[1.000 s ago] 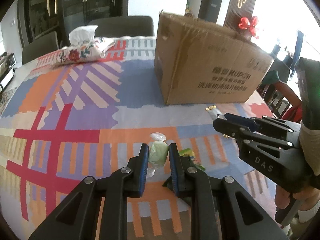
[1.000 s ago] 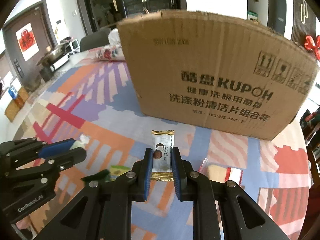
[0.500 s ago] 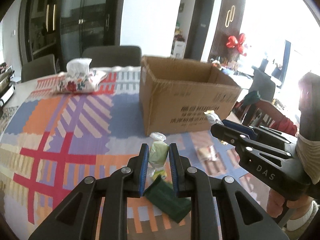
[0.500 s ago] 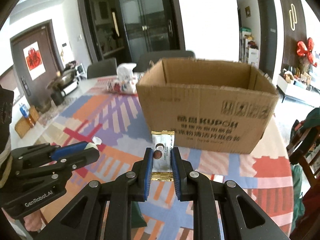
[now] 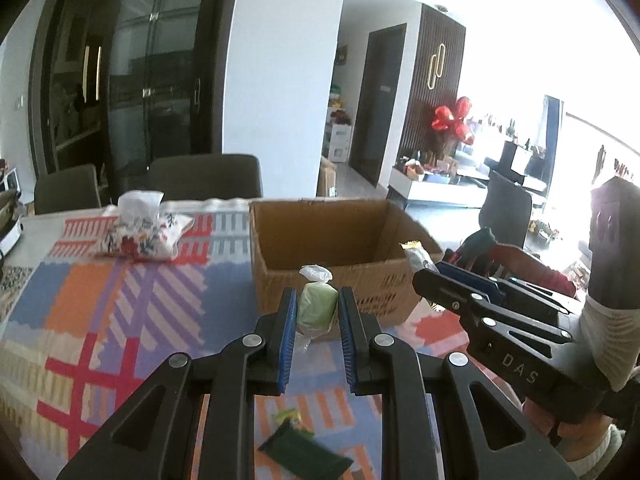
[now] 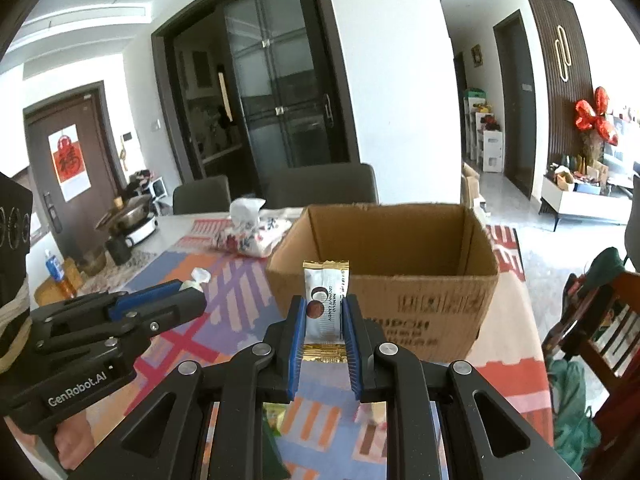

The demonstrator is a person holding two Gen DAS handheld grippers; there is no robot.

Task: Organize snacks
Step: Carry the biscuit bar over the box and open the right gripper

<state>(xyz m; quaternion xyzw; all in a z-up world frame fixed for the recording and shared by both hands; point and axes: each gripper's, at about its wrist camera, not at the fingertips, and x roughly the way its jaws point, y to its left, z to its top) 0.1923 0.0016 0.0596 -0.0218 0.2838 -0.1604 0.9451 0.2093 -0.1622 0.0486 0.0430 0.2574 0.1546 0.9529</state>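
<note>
Your left claw (image 5: 317, 316) is closed on a green snack (image 5: 317, 308) in a clear twisted wrapper, held above the surface (image 5: 100, 300) just short of the open cardboard box (image 5: 340, 236). Your right claw (image 6: 323, 316) grips a white-and-gold candy packet (image 6: 325, 300) across its width, likewise raised in front of the box (image 6: 400, 264).

Both snacks look light. The green one appears soft and rounded, so it may squash or roll between the pads; the loose film above and below it gives no firm hold, so keep the grip on the body. The packet is flat and probably slick foil; its sealed ends crumple easily, so the mid-body grip you have seems the sound one.

Neither looks fragile enough to forbid a short drop into the box. A dark green packet (image 5: 304, 454) and other small snacks lie on the striped cloth below.
</note>
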